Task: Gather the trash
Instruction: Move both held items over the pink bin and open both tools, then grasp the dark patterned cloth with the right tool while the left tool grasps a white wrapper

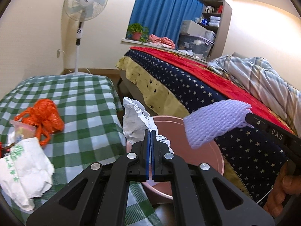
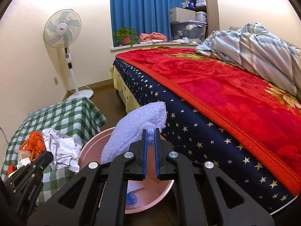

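Observation:
My left gripper (image 1: 150,131) is shut on a crumpled white paper (image 1: 135,119) and holds it above the near rim of the pink basin (image 1: 210,156). My right gripper (image 2: 150,131) is shut on a lilac foam net sleeve (image 2: 131,131), held over the pink basin (image 2: 150,192); the sleeve also shows in the left wrist view (image 1: 212,122). The basin holds a white scrap and a blue scrap (image 2: 131,197). On the green checked table (image 1: 84,109) lie an orange plastic bag (image 1: 43,118) and a white plastic bag (image 1: 26,171).
A bed with a red blanket (image 2: 225,86) and a starred navy side (image 2: 197,137) stands right beside the basin. A standing fan (image 1: 82,18) is by the far wall. A windowsill with a potted plant (image 1: 137,31) and storage boxes lies beyond the bed.

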Demonstrator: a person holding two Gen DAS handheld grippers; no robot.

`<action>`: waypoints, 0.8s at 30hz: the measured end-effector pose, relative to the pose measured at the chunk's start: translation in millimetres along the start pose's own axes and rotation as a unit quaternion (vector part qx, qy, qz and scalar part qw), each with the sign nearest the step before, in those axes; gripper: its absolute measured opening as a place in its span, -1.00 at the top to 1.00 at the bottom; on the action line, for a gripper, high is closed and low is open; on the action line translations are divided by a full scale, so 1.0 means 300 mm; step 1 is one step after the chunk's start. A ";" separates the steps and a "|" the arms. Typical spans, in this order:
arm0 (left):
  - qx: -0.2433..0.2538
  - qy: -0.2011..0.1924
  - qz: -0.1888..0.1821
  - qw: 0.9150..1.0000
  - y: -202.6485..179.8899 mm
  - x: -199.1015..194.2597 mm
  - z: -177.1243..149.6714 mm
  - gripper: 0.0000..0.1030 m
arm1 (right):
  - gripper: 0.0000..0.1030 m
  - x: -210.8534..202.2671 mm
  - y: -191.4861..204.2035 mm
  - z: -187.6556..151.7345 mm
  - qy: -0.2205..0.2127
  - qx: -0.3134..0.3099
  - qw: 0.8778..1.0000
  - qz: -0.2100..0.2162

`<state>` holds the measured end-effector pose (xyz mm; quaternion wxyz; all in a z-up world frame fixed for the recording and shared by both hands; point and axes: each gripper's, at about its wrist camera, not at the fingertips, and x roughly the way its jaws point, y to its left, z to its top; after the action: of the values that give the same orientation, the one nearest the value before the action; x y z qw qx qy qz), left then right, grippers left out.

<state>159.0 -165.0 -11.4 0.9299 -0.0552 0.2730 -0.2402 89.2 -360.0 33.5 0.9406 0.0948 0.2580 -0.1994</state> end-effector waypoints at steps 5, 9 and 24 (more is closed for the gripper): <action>0.003 0.009 -0.006 1.000 -0.012 0.034 -0.010 0.98 | 0.86 0.023 0.001 -0.003 0.003 0.005 1.000 -0.006; 0.004 0.012 -0.019 1.000 -0.024 0.051 -0.008 0.98 | 0.80 0.027 0.007 -0.006 0.004 0.006 1.000 -0.011; 0.002 0.008 -0.002 1.000 -0.001 -0.004 0.014 0.63 | -0.06 -0.008 -0.006 -0.014 -0.004 0.027 1.000 -0.008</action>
<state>160.3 -164.8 -7.2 0.9271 -0.0521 0.2802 -0.2434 84.5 -359.7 31.0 0.9372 0.1168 0.2493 -0.2141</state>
